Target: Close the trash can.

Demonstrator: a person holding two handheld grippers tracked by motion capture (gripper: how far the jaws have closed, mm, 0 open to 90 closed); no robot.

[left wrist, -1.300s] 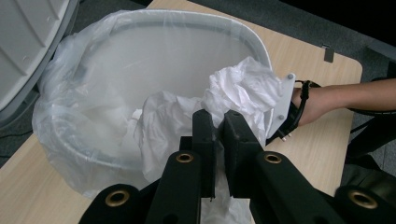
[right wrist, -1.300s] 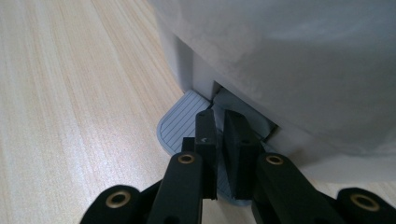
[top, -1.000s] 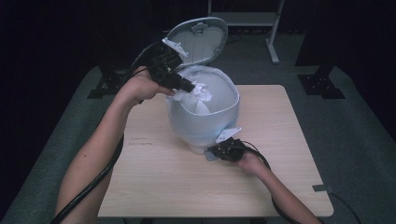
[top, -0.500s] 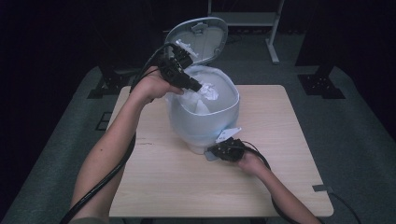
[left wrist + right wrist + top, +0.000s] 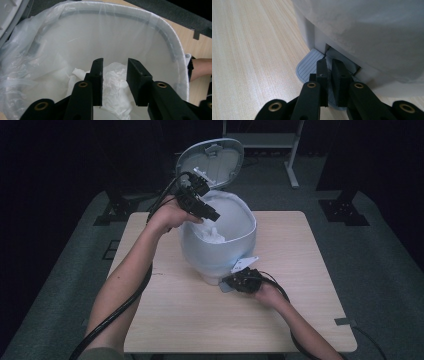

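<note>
My left gripper (image 5: 214, 215) tilts down into the rounded white bin (image 5: 220, 251) at mid-table; its jaws have just been opening, released above crumpled tissue (image 5: 115, 86) on the thin glossy liner (image 5: 30, 65). My right gripper (image 5: 329, 63) lies low, clenched, pressing the ribbed grey pedal (image 5: 307, 65).

Black tongs (image 5: 216, 216) with brass screws, thick black cables.
</note>
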